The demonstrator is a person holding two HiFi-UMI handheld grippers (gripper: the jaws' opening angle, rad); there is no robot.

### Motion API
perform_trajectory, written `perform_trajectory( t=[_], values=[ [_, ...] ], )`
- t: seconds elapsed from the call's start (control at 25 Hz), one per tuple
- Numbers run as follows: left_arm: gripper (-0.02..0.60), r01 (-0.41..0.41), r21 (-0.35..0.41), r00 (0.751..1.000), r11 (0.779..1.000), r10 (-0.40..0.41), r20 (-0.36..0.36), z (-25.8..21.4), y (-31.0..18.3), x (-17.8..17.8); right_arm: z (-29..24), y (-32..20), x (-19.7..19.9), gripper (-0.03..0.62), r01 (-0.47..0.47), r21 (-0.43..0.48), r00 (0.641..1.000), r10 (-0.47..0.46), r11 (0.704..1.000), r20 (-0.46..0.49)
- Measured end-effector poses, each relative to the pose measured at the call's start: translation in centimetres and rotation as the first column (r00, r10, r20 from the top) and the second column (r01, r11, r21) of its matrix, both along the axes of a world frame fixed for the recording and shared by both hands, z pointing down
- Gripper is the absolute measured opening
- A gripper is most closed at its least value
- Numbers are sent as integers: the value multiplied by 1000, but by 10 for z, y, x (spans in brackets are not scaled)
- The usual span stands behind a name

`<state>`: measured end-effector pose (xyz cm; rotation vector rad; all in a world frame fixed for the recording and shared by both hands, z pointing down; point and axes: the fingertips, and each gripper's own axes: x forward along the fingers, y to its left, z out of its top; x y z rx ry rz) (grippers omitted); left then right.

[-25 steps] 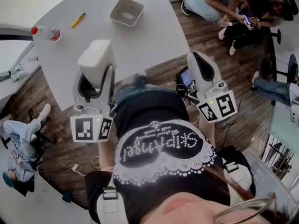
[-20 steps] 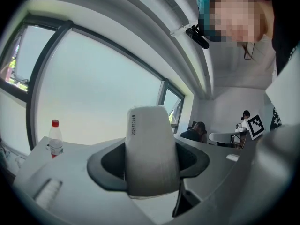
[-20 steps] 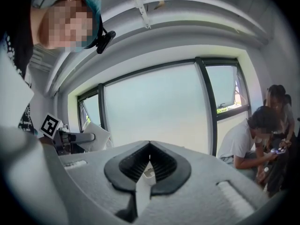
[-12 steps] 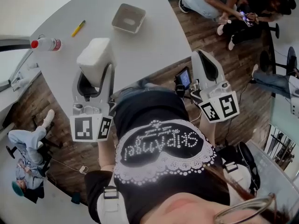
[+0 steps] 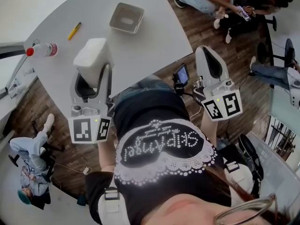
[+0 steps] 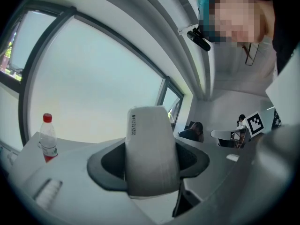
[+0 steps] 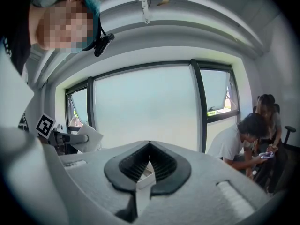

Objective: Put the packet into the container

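I am in the carry step. My left hand-held gripper [image 5: 93, 78] is pinching the packet [image 5: 93, 56], a plump white pack that stands out past the jaw tips, and I hold it over the near part of the counter [image 5: 140, 50]. The container [image 5: 114, 16] sits farther along the counter, well apart from the packet, and looks empty as far as I can see. So I judge the task about half done: the packet is gripped and lifted but not yet delivered.

The next move calls for a reach forward and a little to my right until the packet is over the container's mouth. Then I lower it and spread the jaws. The packet looks soft, so I should let go low.

My right hand-held gripper [image 5: 205, 55] has its jaws pressed together at the tips. It hangs off the counter's edge, over the wood floor, taking no part.

Only the head view shows the container, and a yellow pen [image 5: 74, 31] beside the path. The left gripper view misses the container altogether, but it shows the grip up close: both jaws bear on the packet's sides, with a printed date along one edge. A bottle [image 6: 47, 139] stands off to that view's left. The right gripper view shows only windows and seated people, none of the task's things.
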<state>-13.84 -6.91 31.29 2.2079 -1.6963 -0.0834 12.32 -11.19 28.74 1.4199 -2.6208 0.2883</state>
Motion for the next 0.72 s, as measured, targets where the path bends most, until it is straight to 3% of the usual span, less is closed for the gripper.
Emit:
perform_trajectory(
  t=[0.44,0.72],
  values=[
    [279,11,-19,1000,1000,-11,4,8,-3,-3,3,-2,-1,2,5,-13,1000,-5,1000,-13],
    [278,42,-11,999,999,-41,13,2,-9,7,5,-19,-5,2,68,-18,998,-68,998,11]
  ],
)
